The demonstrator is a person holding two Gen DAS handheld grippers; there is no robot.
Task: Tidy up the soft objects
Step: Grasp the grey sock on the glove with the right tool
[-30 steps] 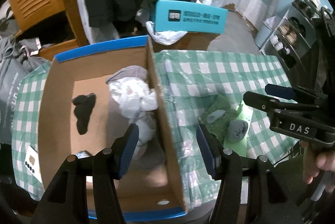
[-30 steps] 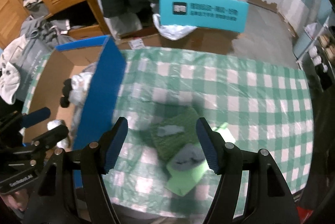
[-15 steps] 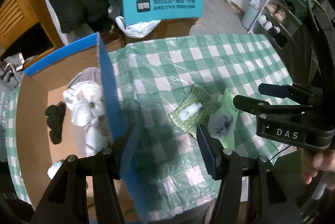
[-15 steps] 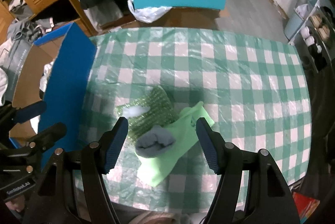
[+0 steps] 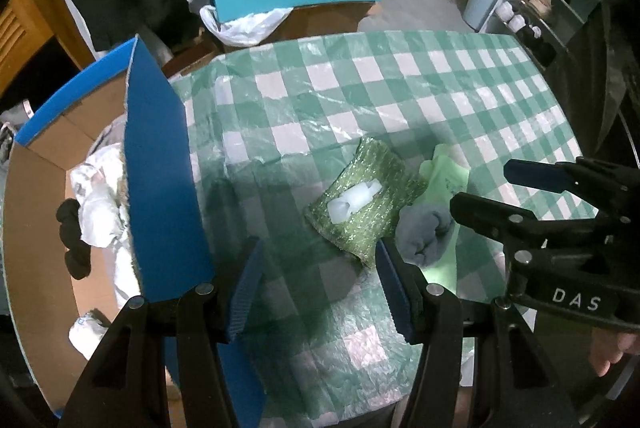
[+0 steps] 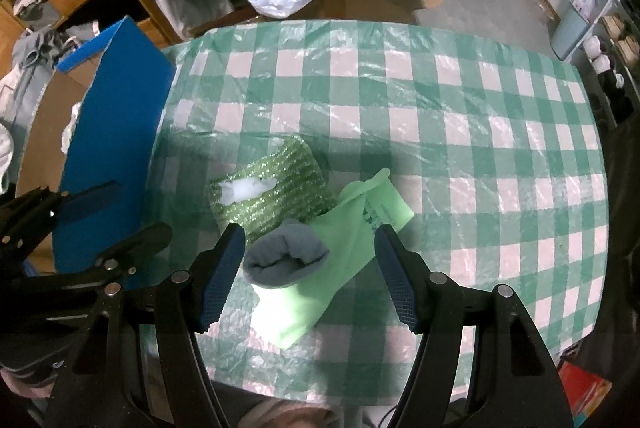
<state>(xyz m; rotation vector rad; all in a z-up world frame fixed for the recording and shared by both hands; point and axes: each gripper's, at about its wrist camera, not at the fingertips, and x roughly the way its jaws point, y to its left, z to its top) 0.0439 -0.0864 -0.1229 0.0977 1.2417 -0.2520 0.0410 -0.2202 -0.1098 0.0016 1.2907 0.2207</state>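
Both grippers (image 5: 318, 284) (image 6: 310, 278) spread, empty; rolled grey sock (image 6: 286, 260) looks soft, light, probably squashy: pinch mid-roll.

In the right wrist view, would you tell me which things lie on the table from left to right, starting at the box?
Blue-sided cardboard box → sparkly green pouch → rolled grey sock → light green cloth, which lies under the sock and reaches furthest right, then bare checked tablecloth.
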